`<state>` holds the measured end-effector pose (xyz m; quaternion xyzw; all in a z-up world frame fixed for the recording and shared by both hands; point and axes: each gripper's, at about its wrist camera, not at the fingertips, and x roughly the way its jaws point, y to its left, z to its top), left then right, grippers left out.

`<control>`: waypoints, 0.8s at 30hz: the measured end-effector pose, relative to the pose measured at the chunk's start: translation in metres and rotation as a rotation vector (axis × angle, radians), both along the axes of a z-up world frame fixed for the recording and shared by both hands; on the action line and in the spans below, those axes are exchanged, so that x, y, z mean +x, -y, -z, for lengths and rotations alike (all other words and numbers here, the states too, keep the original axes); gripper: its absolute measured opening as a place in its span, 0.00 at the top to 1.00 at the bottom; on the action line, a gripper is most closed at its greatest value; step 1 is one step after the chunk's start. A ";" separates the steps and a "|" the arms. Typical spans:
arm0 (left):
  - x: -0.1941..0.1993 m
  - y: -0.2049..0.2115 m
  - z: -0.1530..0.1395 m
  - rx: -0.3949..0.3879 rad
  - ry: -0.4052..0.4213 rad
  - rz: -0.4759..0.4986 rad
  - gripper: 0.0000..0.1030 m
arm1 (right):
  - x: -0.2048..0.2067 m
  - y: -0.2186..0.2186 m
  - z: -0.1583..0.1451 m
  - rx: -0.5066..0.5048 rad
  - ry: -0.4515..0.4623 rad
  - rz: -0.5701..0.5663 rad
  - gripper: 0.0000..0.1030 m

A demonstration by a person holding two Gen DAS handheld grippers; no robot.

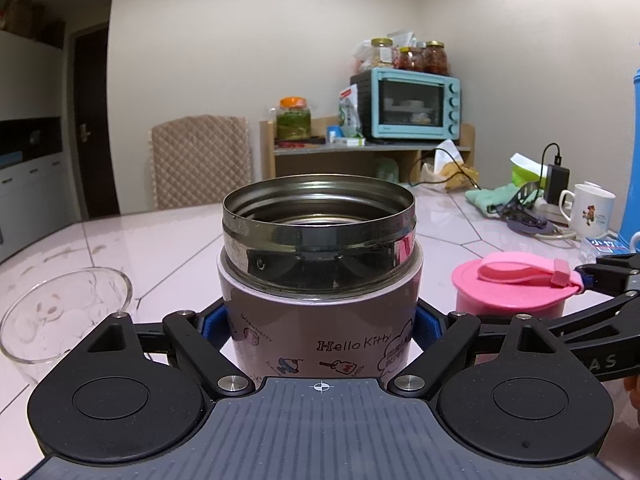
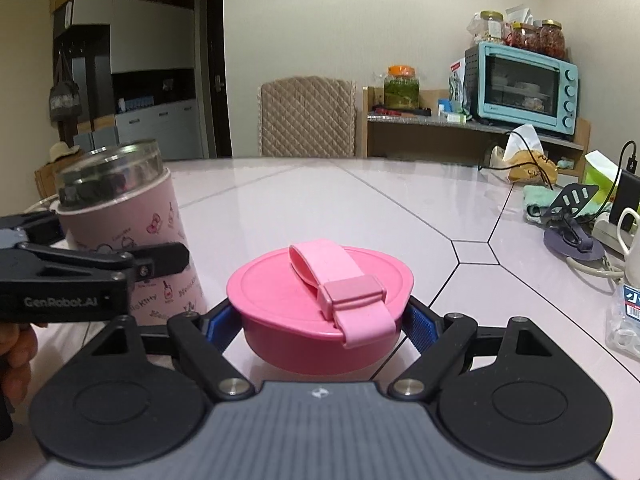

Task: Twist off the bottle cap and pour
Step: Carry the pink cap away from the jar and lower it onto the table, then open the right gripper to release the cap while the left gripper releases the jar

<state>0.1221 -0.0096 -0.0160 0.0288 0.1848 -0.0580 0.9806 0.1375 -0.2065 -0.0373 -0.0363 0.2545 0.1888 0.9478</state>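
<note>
A pink Hello Kitty flask (image 1: pixel 320 320) with an open steel mouth stands upright on the table. My left gripper (image 1: pixel 320 326) is shut on its body. The flask also shows at the left of the right wrist view (image 2: pixel 124 232). My right gripper (image 2: pixel 320 320) is shut on the pink cap (image 2: pixel 316 304) with its strap handle, held off the flask just above the table. The cap shows to the flask's right in the left wrist view (image 1: pixel 516 288). An empty clear glass (image 1: pixel 60 312) stands to the flask's left.
The pale tiled table (image 2: pixel 360 208) carries a white mug (image 1: pixel 588 210), a phone stand (image 2: pixel 572 216), cables, a green cloth and a plastic water bottle (image 2: pixel 624 320) along its right side. A blue bottle (image 1: pixel 632 160) stands far right. A chair (image 2: pixel 308 116) is behind.
</note>
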 end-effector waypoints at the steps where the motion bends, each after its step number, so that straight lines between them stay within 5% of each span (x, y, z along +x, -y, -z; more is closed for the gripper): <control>1: 0.000 0.001 0.000 0.000 0.000 0.000 0.12 | 0.001 0.000 0.001 -0.001 -0.010 -0.001 0.17; 24: -0.007 0.000 -0.004 0.023 -0.001 0.010 0.09 | 0.015 -0.002 0.008 -0.027 -0.062 0.004 0.17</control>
